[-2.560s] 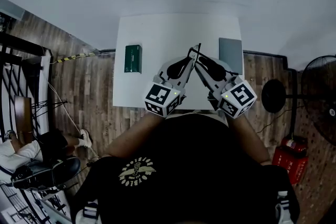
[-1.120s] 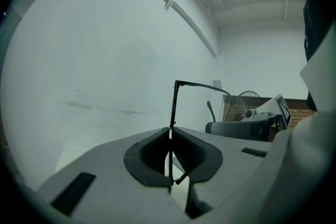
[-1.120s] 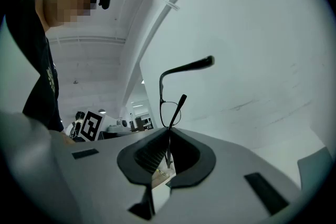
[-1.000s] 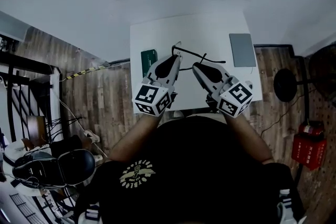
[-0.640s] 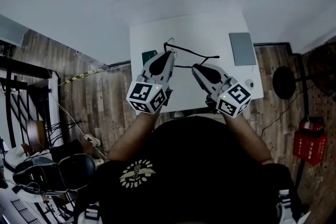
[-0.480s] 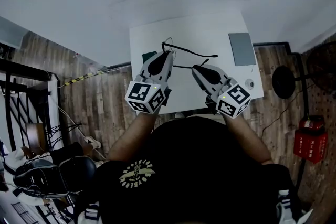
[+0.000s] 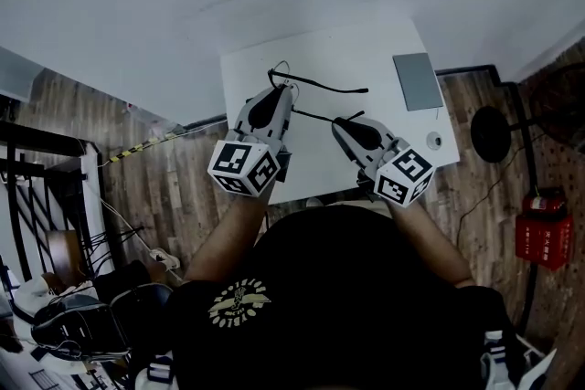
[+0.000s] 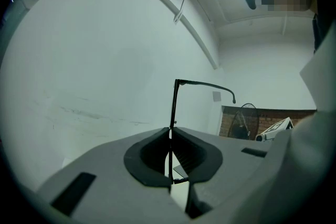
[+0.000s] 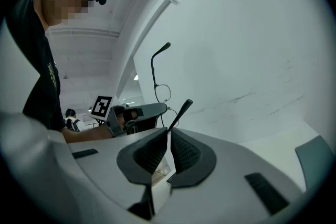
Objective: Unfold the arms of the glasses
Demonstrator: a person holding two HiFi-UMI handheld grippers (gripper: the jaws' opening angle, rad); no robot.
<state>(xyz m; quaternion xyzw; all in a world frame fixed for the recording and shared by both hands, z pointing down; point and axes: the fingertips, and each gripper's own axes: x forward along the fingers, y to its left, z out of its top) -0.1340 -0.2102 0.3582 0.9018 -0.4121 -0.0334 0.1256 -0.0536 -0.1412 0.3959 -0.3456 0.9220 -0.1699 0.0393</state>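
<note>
Gripping the glasses point(image 7: 315, 85) between them, both grippers hold the pair in the air over the white table point(image 7: 384, 46), toward its left half in the head view; the left gripper point(image 7: 277, 89) has its jaws pressed together on the front frame, which shows in the left gripper view as a thin dark line running upright through the seam of the pads; above the jaws the frame rises to a hinge corner, and from there one arm point(image 8: 205, 84) stretches out sideways to the right, open at about a right angle to the frame, its curved tip hanging free and touching nothing; the right gripper point(image 7: 336, 121) has its jaws closed narrowly on the end of the other arm point(image 9: 182, 109), whose dark tip sticks up out of the pinch at a slant; in the head view that arm runs as a thin line from the right gripper's tips across to the frame at the left gripper, and the two grippers stand near each other but apart; in the right gripper view a wire-rimmed lens point(image 9: 163, 93) shows just above the left gripper's nose, with its marker cube point(image 9: 103, 106) behind; by the table's right edge lies a flat grey slab point(image 7: 417, 80), well apart from the glasses; a small round object point(image 7: 433, 140) sits near the table's near right corner, too small to identify.
</note>
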